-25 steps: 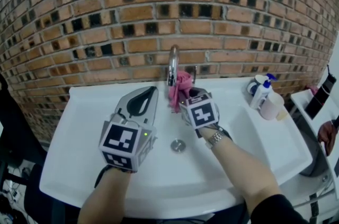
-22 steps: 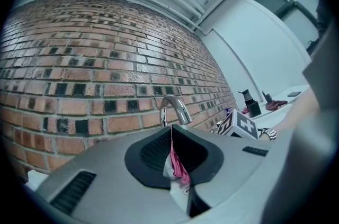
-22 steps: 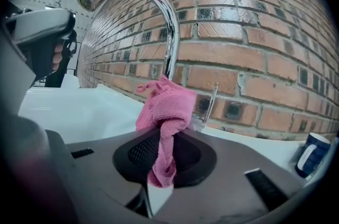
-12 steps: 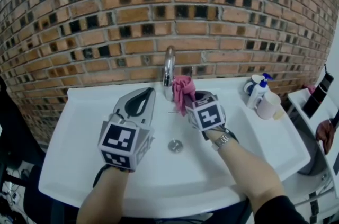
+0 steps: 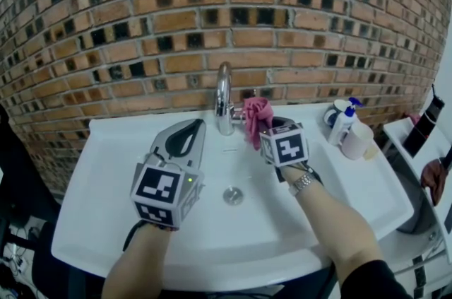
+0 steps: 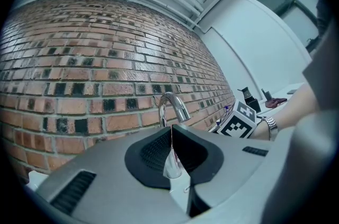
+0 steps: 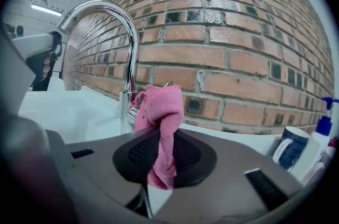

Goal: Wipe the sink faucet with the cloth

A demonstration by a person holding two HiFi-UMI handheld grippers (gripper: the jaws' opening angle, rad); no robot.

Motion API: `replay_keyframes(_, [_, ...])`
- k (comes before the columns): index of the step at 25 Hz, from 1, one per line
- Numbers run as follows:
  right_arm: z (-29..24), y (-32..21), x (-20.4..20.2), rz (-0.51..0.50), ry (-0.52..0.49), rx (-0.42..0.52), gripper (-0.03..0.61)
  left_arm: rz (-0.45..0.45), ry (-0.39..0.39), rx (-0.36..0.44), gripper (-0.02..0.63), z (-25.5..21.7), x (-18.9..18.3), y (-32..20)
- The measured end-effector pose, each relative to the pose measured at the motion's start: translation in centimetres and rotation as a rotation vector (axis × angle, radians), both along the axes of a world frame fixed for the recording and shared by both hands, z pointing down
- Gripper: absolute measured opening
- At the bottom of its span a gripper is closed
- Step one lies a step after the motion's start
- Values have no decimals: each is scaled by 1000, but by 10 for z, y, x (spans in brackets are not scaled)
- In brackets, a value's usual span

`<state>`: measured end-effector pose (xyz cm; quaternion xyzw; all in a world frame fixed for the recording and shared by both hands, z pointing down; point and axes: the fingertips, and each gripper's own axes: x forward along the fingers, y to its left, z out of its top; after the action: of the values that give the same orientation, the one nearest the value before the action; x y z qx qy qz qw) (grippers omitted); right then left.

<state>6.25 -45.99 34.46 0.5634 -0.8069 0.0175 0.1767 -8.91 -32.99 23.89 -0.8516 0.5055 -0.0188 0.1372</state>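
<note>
A chrome faucet (image 5: 223, 96) with a curved spout rises at the back of the white sink (image 5: 106, 170). My right gripper (image 5: 266, 125) is shut on a bunched pink cloth (image 5: 257, 114), which sits just right of the faucet's lower body. In the right gripper view the cloth (image 7: 159, 104) hangs between the jaws of that gripper (image 7: 159, 135) and lies against the right side of the faucet (image 7: 130, 43) near its base. My left gripper (image 5: 200, 123) hovers over the basin left of the faucet, shut and holding nothing. Its view looks at the faucet (image 6: 172, 104) past the left gripper's (image 6: 171, 130) tips.
A brick wall (image 5: 176, 22) stands right behind the sink. A pump bottle (image 5: 346, 122), a mug (image 5: 337, 110) and a pale cup (image 5: 360, 141) crowd the sink's back right corner. The drain (image 5: 233, 196) lies mid-basin. A side shelf (image 5: 417, 149) is at the far right.
My right gripper has carried the pink cloth rightward, from in front of the faucet to its right side. The left gripper has stayed where it was.
</note>
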Motion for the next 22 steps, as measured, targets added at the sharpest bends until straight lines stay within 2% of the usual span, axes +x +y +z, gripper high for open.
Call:
replay_keyframes(14, [-10, -31, -1, 26, -56, 10, 54, -21, -8, 1, 12, -1, -1, -1])
replay_keyframes(22, [-30, -43, 1, 38, -65, 48, 54, -24, -11, 1, 12, 0, -3, -2])
